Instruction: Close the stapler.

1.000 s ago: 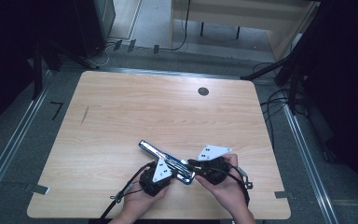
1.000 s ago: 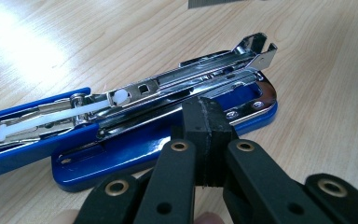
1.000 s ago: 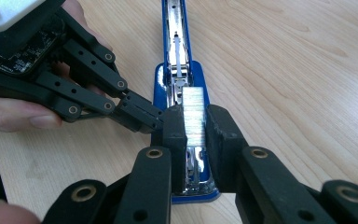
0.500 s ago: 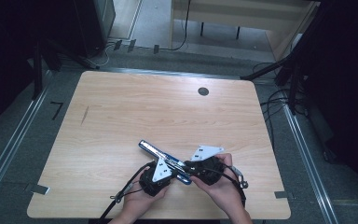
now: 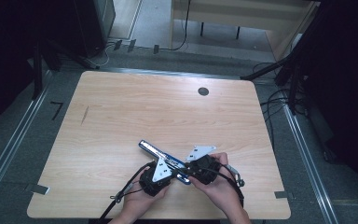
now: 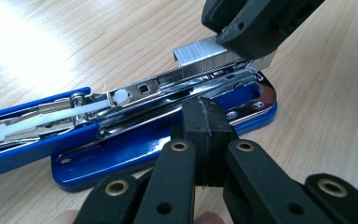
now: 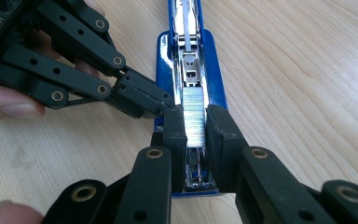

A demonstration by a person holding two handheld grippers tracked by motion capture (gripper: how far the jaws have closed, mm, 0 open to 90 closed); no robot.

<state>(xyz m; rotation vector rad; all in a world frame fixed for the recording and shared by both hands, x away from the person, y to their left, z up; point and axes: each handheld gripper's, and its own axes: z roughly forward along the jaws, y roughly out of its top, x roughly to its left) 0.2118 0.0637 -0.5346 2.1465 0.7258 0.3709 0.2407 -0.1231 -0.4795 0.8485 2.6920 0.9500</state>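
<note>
A blue stapler [image 5: 154,152] lies open on the wooden table [image 5: 144,107], its chrome magazine [image 7: 191,70] facing up. My right gripper [image 7: 196,126] is shut on a strip of staples [image 7: 194,114] and holds it level just over the front of the magazine. In the left gripper view the same staple strip [image 6: 204,55] hangs under the right gripper [image 6: 249,25], one end resting on the magazine rail. My left gripper [image 6: 208,116] is shut, pads together, with its tip pressed against the side of the stapler [image 6: 121,151]. From the high view, both grippers meet at the stapler's near end.
A black round grommet [image 5: 203,91] sits near the table's far edge and a dark scratch [image 5: 85,115] marks the left side. Cables trail off the near edge from both grippers. The floor around the table holds rails, wires and a desk beyond.
My right gripper has shifted slightly left, closer over the stapler's near end. The left gripper and the stapler have stayed put.
</note>
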